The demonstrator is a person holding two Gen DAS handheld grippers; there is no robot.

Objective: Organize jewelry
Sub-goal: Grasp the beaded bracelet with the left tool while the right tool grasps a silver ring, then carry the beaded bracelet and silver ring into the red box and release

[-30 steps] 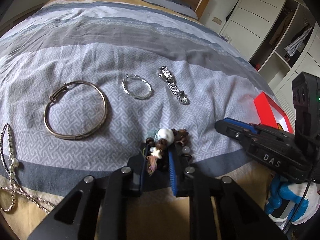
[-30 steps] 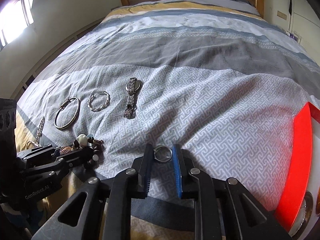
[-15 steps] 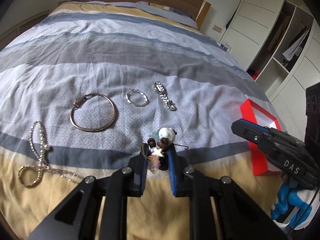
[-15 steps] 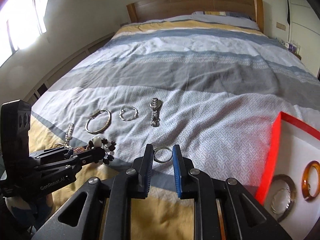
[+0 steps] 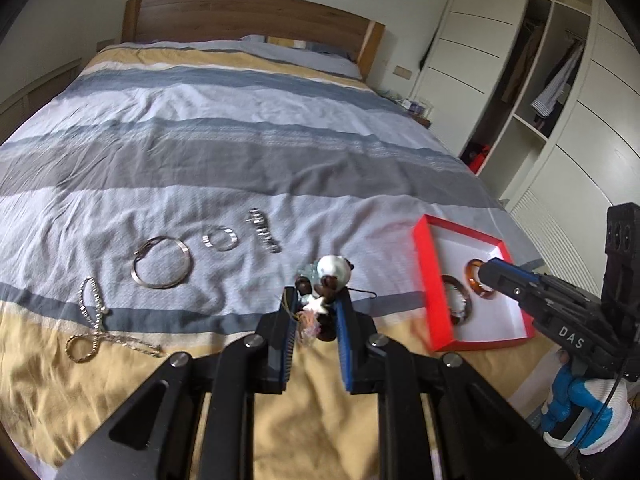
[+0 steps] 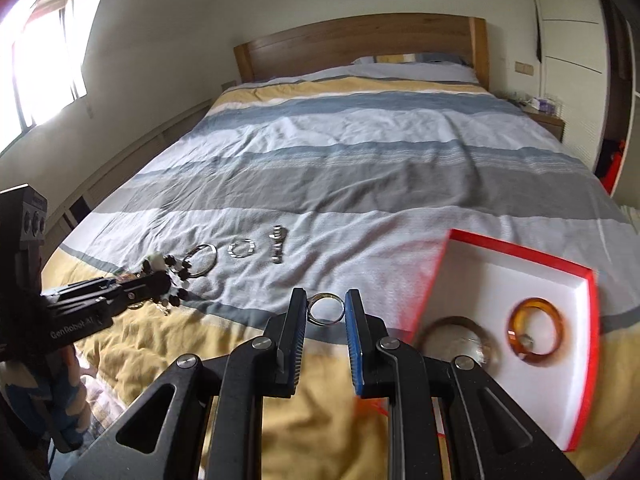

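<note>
My left gripper point(image 5: 316, 304) is shut on a beaded bracelet point(image 5: 326, 280) with dark beads and a big white bead, held above the bed. My right gripper point(image 6: 326, 306) is shut on a small silver ring point(image 6: 326, 310), raised above the bed left of the red box point(image 6: 588, 360). The box has a white inside and holds an amber bangle point(image 6: 536, 332) and a clear bangle point(image 6: 460, 340). On the bedspread lie a large silver bangle point(image 5: 161, 262), a twisted silver bracelet point(image 5: 219, 239), a silver watch point(image 5: 264, 232) and a chain necklace point(image 5: 94, 320).
The striped bedspread point(image 5: 240, 152) covers the bed up to a wooden headboard point(image 5: 248, 20). White wardrobes point(image 5: 540, 80) stand to the right. A window point(image 6: 44, 64) is on the left wall. The red box also shows in the left wrist view point(image 5: 426, 280).
Both grippers have risen and pulled back from the bed with their pieces held. The red box has come fully into view on the right.
</note>
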